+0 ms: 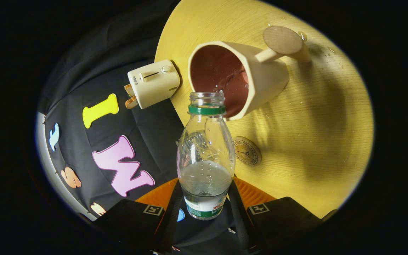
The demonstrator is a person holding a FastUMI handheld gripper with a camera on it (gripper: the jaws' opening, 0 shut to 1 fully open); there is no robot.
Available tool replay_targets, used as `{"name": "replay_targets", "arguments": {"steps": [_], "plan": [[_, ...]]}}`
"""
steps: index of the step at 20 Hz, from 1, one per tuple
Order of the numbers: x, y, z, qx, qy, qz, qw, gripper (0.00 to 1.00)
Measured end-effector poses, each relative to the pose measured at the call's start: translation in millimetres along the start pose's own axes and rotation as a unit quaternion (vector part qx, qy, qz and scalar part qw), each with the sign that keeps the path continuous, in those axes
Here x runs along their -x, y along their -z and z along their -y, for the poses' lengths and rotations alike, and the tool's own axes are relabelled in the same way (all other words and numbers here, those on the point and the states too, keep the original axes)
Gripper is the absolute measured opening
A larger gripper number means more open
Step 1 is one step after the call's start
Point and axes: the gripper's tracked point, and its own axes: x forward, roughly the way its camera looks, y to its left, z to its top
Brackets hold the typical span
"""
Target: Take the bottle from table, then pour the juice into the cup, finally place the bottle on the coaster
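the hand-held gripper (205,203) is clamped on the bottle (205,156), one finger pressed to each side of its lower body at the bottom centre of the frame. the bottle is clear plastic, cap off, green ring round the neck, and it runs up the middle of the frame with its open mouth pointing at the cup. clear liquid sits in the lower part, beads clinging to the inside wall above it. there's a white and green label band near the base, but the print on it is too curved and small to read.

just beyond the mouth, upper centre, is the cup (236,76): cream outside, reddish-brown inside, opening facing us. its handle sticks out to the upper right and ends in a round wooden disc. the bottle's rim overlaps the cup's lower lip in this view, and something glints inside the cup, possibly liquid, though the fisheye makes that hard to call.

right of the bottle's shoulder, lying flat on the pale wood counter (313,141), is the coaster (247,151), a small round disc with a ring of stamped lettering and a central emblem, not legible here. bottle and coaster are apart.

upper left of centre, at the counter's edge, sits a cream toaster (153,83) with a slider, a knob and a printed word on its side. small drops speckle the counter near the cup's handle.
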Motion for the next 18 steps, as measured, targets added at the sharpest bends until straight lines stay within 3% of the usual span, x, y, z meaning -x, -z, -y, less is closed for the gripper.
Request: {"name": "replay_targets", "arguments": {"steps": [18], "plan": [[5, -5, -21, -0.120, -0.028, -0.010, 0.992, 0.72]]}}
